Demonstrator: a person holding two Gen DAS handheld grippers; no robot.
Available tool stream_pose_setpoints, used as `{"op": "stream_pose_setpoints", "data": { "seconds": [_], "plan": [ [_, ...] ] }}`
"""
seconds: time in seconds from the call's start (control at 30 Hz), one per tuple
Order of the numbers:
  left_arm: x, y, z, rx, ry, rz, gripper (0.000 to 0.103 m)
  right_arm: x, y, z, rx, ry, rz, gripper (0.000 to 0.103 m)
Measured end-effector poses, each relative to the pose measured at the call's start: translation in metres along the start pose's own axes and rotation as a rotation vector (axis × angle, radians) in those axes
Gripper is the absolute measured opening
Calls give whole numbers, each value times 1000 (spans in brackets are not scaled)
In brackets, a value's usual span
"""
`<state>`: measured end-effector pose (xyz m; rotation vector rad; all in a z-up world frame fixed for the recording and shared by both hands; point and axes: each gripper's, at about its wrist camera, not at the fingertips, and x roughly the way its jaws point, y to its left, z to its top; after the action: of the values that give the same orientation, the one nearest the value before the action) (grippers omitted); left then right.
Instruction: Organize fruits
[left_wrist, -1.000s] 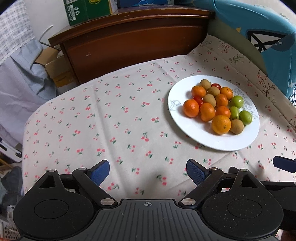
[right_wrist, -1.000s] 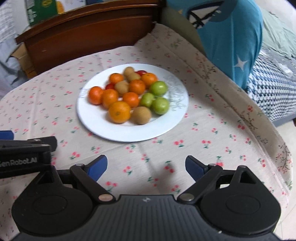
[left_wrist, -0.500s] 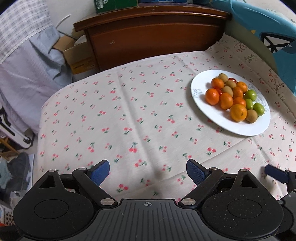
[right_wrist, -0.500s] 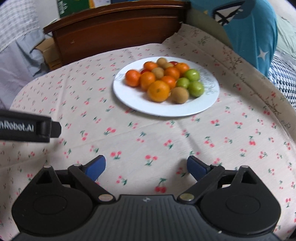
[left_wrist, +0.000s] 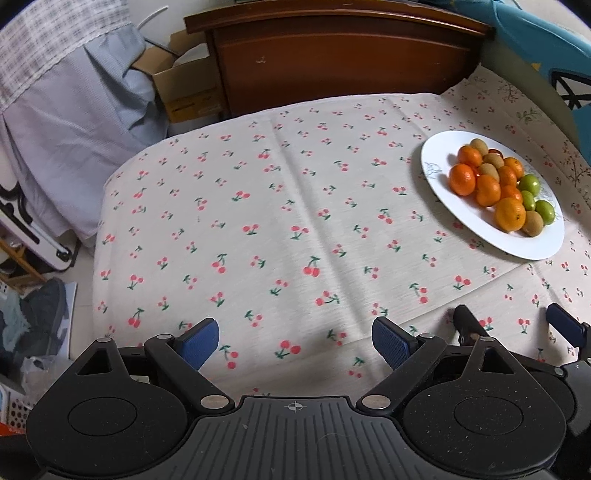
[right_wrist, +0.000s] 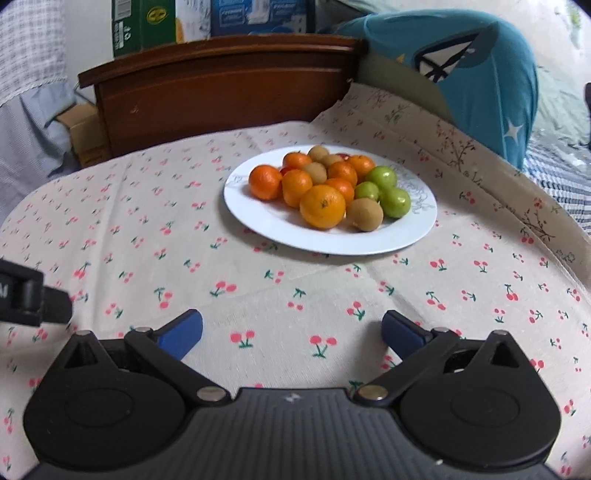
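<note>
White china: the plate (right_wrist: 258, 216) sits on the cherry-print cloth (right_wrist: 147, 229) that covers the surface, toward its far right in the left wrist view (left_wrist: 443, 192) and straight ahead of the right tongs (right_wrist: 291, 330) in the right wrist view. All the fruit is heaped on the plate's far half, touching or nearly so. Oranges (right_wrist: 322, 206) make up most of the pile, the biggest at the near edge of the heap. A brown kiwi (right_wrist: 365, 214) lies just right of that big orange, and more kiwis sit among the oranges farther back. Three green fruits (right_wrist: 395, 202) cluster on the right side of the heap. A bit of red fruit (right_wrist: 343, 156) shows at the far side, mostly hidden.

The right tongs hover over bare cloth near the plate; their jaws have just been opening and stand wide apart with nothing between them. The left tongs (left_wrist: 295, 341) also stand wide apart and empty, over cloth well left of the plate. The right tongs' fingertips (left_wrist: 563, 325) show at the lower right of the left wrist view.

Beyond the surface stands a dark wooden headboard (right_wrist: 221, 85) with boxes (right_wrist: 147, 26) above it. A blue pillow (right_wrist: 480, 81) lies at the far right.
</note>
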<state>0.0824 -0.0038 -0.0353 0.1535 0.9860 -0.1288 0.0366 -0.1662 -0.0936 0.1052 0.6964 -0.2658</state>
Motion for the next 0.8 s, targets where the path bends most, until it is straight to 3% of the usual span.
{"op": "stream_pose_setpoints", "data": {
  "seconds": [0.8],
  "plan": [
    [7,18,-2,-56,17,-5,92,3,5,1,1,-18,-8,102]
  ]
}}
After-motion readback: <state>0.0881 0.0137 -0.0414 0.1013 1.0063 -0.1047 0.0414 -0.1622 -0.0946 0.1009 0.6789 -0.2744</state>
